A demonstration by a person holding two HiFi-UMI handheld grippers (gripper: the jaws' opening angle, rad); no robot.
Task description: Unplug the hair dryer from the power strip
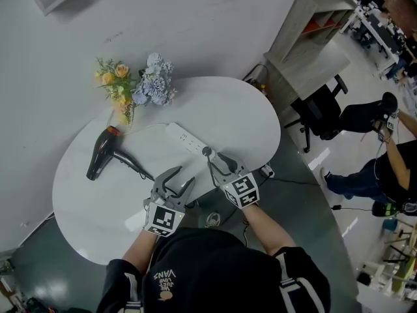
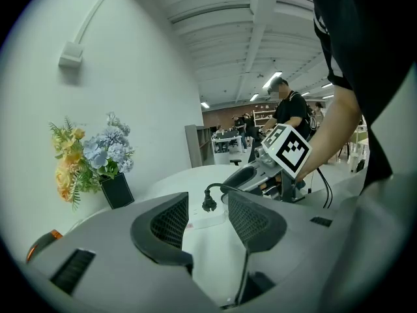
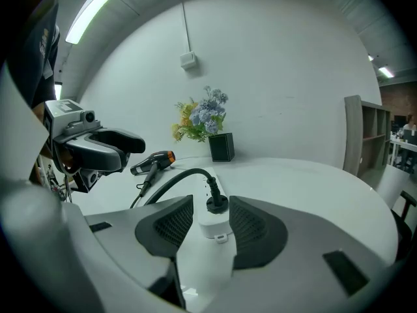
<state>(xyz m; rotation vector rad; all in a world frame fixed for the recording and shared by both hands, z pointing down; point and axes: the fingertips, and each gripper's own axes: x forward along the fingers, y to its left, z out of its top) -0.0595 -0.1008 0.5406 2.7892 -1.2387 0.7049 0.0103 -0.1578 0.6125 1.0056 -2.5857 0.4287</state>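
Right gripper view: right gripper (image 3: 212, 219) jaws released and spread, one either side of the near end of the power strip (image 3: 215, 232); they flank the plug (image 3: 217, 204) and I cannot tell that they touch it.
Left gripper view: left gripper (image 2: 207, 222) jaws parted, nothing between them, held short of the power strip's near end.
Plug: upright in the power strip's last socket, apparently fully seated; pins down, axis vertical.
Cable (image 3: 172, 180): rises from the plug top, then arcs away from the power strip.
Hair dryer (image 3: 151, 162): flat on the table (image 3: 313, 188), well apart from the power strip; orange-ringed end aimed at the flowers (image 3: 199, 122).
Step in hand: lining up on the plug, grip not yet taken.
Next move: likely clench on the plug body, pull straight up; the left gripper may need to pin the power strip down.
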